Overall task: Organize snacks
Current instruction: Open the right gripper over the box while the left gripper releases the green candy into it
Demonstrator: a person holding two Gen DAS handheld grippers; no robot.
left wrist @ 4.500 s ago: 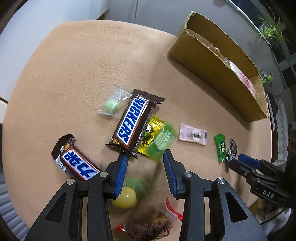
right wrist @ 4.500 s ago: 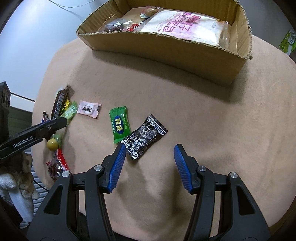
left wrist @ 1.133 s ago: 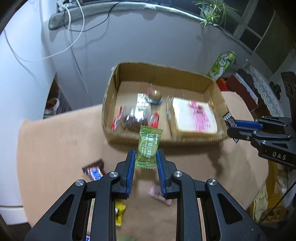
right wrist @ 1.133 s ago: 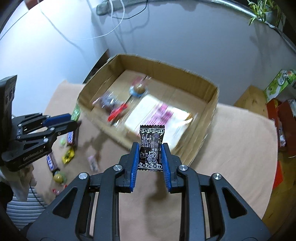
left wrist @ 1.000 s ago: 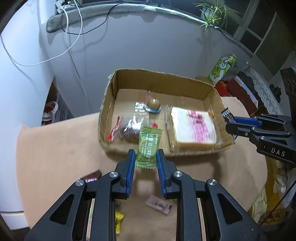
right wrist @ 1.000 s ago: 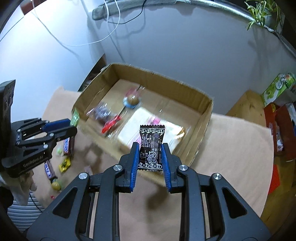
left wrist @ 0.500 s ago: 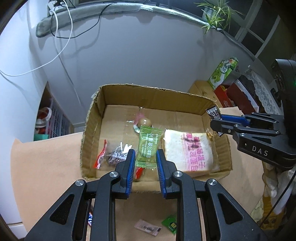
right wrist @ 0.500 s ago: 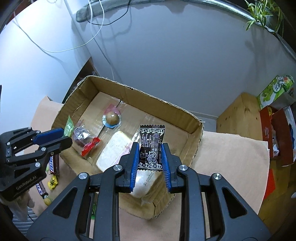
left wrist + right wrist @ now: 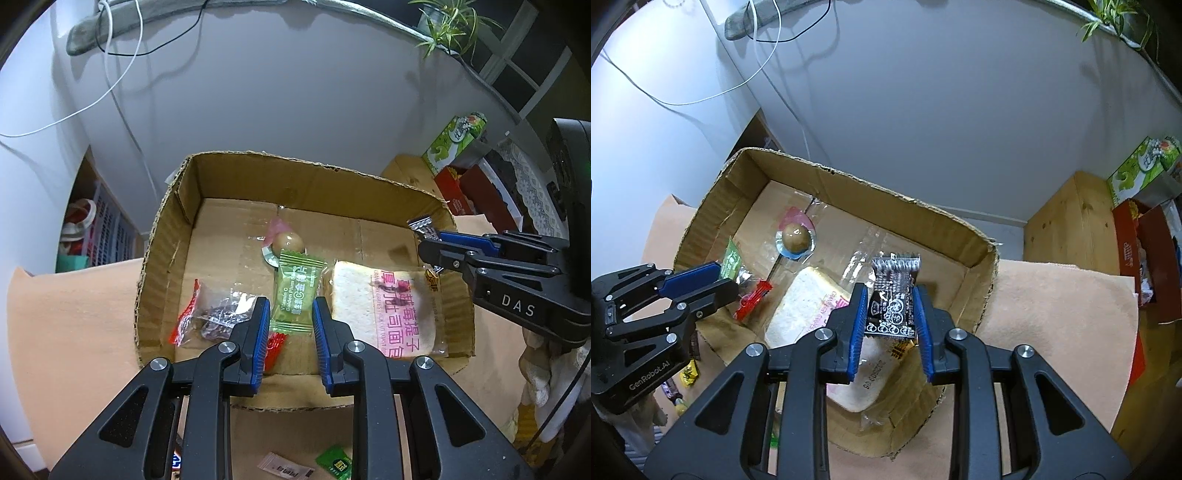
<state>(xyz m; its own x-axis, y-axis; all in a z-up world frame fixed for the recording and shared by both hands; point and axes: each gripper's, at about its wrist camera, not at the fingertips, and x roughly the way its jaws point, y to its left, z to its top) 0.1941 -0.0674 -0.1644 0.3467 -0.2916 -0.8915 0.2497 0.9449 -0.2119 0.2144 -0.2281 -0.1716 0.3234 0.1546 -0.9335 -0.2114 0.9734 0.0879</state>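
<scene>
My left gripper is shut on a green candy packet and hangs over the near middle of the open cardboard box. My right gripper has a black candy packet between its pads above the box's right part. Its jaws are opening, but the pads still touch the packet. In the box lie a wrapped bread slice, an egg-shaped snack and a clear bag with red ends. The left gripper shows in the right wrist view, and the right gripper in the left wrist view.
The box stands on a tan table cover close to a grey wall. A pink packet and a green candy lie on the cover behind my left gripper. A wooden stand and cartons are at the right.
Both grippers have carried their candies forward from the table to above the box. The right jaws now stand slightly wider around the black packet.
</scene>
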